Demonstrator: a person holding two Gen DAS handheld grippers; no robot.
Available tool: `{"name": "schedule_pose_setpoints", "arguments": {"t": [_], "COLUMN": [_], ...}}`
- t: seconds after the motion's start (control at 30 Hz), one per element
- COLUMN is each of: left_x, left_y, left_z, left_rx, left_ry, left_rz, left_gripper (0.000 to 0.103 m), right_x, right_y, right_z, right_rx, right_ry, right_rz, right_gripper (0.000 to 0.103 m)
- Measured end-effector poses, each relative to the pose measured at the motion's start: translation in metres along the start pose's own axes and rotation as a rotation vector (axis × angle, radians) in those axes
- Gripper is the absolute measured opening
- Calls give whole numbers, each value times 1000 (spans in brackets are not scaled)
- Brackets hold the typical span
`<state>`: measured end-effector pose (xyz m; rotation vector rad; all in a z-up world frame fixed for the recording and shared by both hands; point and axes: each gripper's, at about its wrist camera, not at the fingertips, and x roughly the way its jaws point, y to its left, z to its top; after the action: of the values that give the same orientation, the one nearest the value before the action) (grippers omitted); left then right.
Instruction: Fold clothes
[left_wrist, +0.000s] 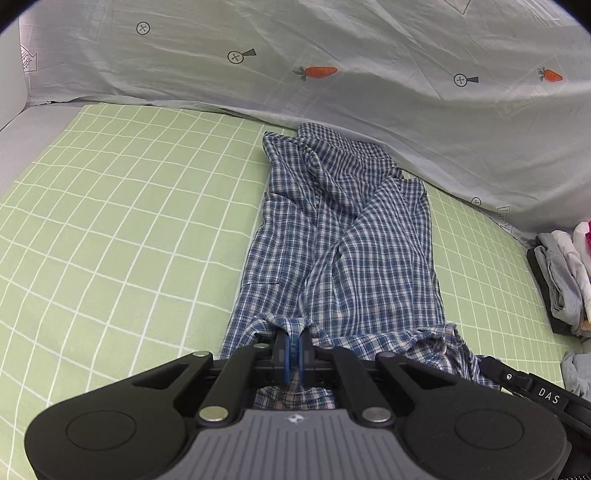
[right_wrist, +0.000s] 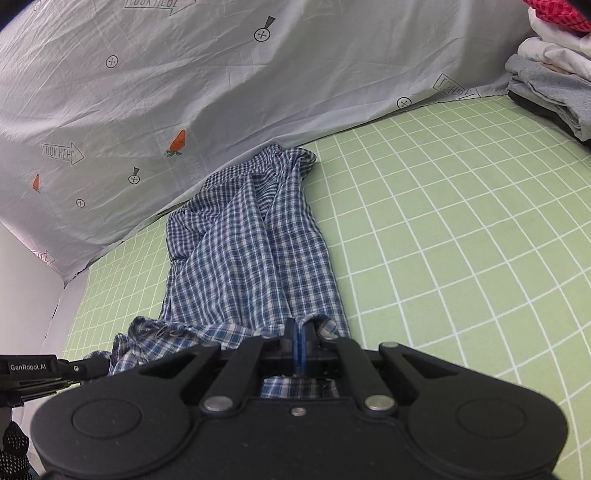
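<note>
A blue and white checked garment (left_wrist: 343, 236) lies stretched lengthwise on the green grid sheet (left_wrist: 122, 221), its far end bunched against the grey carrot-print cloth. My left gripper (left_wrist: 294, 341) is shut on the near hem at its left corner. My right gripper (right_wrist: 300, 338) is shut on the same near hem of the checked garment (right_wrist: 243, 258) at its right corner. The hem sags in folds between the two grippers. The other gripper's black body shows at the right edge of the left wrist view and at the left edge of the right wrist view.
A grey cloth printed with carrots (left_wrist: 332, 66) rises along the far side of the green sheet (right_wrist: 443, 240). A stack of folded clothes (left_wrist: 565, 280) sits at the right; in the right wrist view the folded stack (right_wrist: 550, 85) is at the upper right. A white wall (right_wrist: 22, 295) is on the left.
</note>
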<state>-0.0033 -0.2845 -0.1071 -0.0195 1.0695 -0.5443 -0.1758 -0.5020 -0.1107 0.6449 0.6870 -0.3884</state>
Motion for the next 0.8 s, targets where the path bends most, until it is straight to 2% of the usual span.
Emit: {"name": "schedule_pose_setpoints", "arguments": {"t": [0.33,0.5,0.53,0.57,0.6,0.63,0.67,0.7,0.77,0.8], "left_x": [61,65,63,59,56,51,45,39,28,22], "left_y": [16,22,23,23,24,24,25,24,23,22], "left_z": [31,38,39,39,40,41,41,40,36,33], "left_rx": [-50,-65,-70,-74,-79,-82,-85,-83,-72,-66], "left_ry": [108,109,98,83,68,52,33,18,-9,-22], "left_rz": [-2,1,6,15,24,31,35,40,50,55], "left_gripper": [5,13,15,22,29,33,43,52,64,66], "right_x": [68,77,76,74,72,68,64,58,45,40], "right_y": [-9,-11,-10,-9,-8,-6,-4,-1,2,3], "right_z": [13,17,18,20,21,22,23,25,27,27], "right_rx": [18,23,17,10,1,-12,-28,-53,-95,-109], "right_ry": [128,135,128,119,108,94,75,47,3,-10], "right_rz": [-57,-64,-65,-66,-68,-71,-78,-90,-100,-105], "right_gripper": [3,4,4,5,11,25,35,53,57,64]}}
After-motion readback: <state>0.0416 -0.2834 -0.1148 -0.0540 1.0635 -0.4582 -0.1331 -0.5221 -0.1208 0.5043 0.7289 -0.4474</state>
